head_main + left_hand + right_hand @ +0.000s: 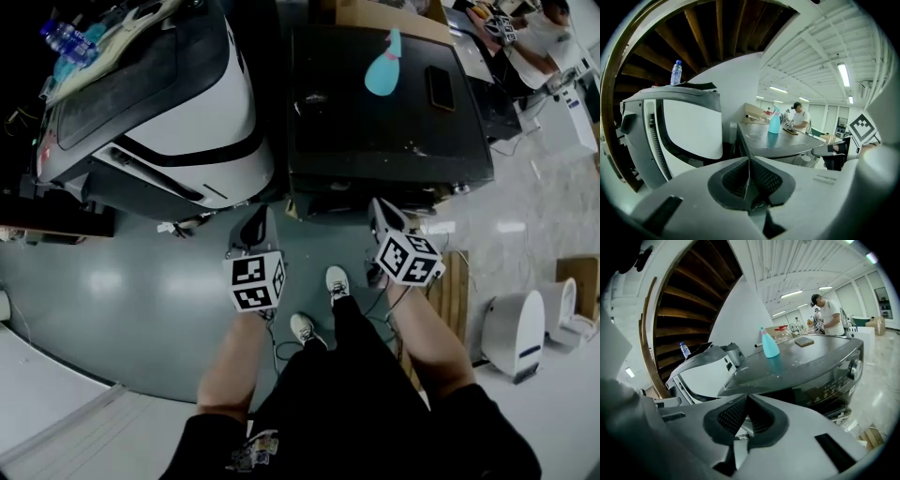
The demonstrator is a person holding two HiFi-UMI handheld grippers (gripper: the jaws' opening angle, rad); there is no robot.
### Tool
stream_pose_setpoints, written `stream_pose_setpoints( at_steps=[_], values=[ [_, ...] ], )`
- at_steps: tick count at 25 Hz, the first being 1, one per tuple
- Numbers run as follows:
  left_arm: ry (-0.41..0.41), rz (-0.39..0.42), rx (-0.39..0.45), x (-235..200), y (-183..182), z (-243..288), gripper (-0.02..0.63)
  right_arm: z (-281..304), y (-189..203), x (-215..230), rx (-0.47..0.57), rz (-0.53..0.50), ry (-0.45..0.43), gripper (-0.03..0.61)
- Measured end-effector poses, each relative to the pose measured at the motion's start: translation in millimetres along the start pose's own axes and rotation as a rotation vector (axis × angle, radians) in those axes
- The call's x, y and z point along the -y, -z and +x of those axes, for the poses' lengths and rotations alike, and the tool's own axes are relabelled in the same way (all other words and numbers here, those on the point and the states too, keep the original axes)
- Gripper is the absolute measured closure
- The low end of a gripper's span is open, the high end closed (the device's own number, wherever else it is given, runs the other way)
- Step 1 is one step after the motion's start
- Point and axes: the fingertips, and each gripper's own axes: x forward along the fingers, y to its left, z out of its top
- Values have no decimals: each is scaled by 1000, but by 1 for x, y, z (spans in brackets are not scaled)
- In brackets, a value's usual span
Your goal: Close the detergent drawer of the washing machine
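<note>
1. At the far left stands a white washing machine [187, 103], tipped away from you. No drawer shows on the faces you can see.
2. Your left tongs [254, 225] are pressed together with nothing between them. They hang over the floor [141, 300], aimed at the gap between the two machines and touching neither.
3. To the right is the dark washing machine [384, 122], with a blue bottle [382, 70] on its top. Your right gripper view shows its front panel and knob [855, 367].
4. The detergent drawer probably sits along that front panel. The shadow under the lid hides it, so you cannot tell how far out it stands.
5. Your right tongs [382, 211] are also clamped together and empty. They are near the dark machine's front edge but apart from it.
6. You appear to be at the approach stage, and the drawer has not yet been pushed.
7. The next move likely calls for finding the drawer face, setting closed tips flat against it and pressing straight in without skidding sideways.
</note>
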Motion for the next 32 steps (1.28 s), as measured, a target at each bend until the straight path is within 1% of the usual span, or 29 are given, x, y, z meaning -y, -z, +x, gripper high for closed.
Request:
stream_pose_setpoints(
  at_steps=[2, 8, 13, 17, 21, 25, 32],
  values=[
    [5, 1, 21, -2, -5, -19, 609, -13, -3, -14, 18, -30, -22, 580],
    [32, 1, 85, -2, -19, -82, 611, -60, -10, -70, 90, -128, -118, 580],
    [90, 43, 108, 15, -19, -131, 611, -106, -12, -121, 159, -232, -203, 580],
    [146, 95, 120, 38, -17, -159, 611, -144, -12, -148, 203, -319, -244, 580],
    [204, 132, 122, 64, -8, -182, 611, -178, -7, -158, 228, -357, -273, 580],
    [263, 162, 130, 102, -6, -199, 611, -204, -6, -157, 254, -392, -306, 580],
    [314, 167, 133, 173, 10, -220, 611, -258, -6, -130, 249, -448, -339, 580]
  ],
)
